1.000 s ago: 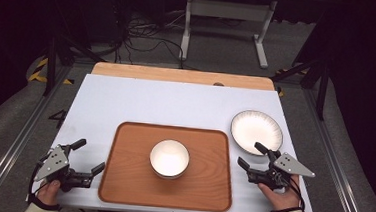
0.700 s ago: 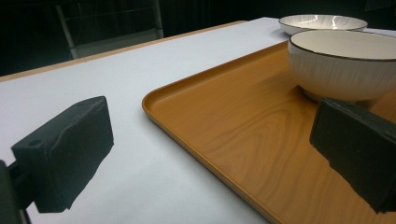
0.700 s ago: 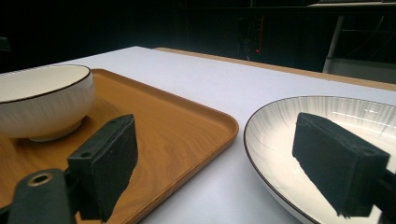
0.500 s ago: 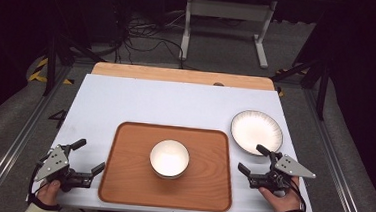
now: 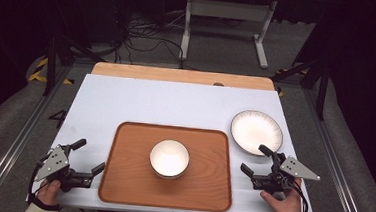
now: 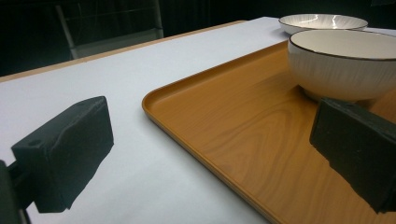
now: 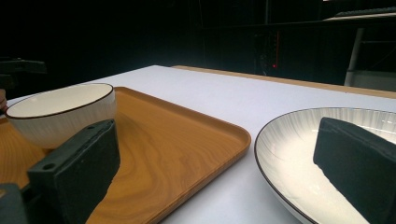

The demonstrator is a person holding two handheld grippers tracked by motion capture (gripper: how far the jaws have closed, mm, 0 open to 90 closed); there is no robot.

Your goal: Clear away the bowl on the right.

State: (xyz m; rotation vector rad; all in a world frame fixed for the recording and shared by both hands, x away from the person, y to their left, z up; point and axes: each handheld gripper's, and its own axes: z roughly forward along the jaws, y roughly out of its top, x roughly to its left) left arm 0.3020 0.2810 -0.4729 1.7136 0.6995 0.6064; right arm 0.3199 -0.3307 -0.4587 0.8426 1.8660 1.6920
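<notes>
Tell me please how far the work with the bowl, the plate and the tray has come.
Done: the bowl already stands on the wooden tray. In hand: nothing; the left hand-held gripper and the right hand-held gripper, whose jaws have just been opening, are both open and empty, one at each side of the tray. Left: the plate rests on the white table beside the tray, probably next to be moved.

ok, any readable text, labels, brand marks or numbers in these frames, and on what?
None readable.
Bowl, plate, wooden tray and white table: no print.
Floor left of the table: a dark mark, too blurred to read.
</notes>
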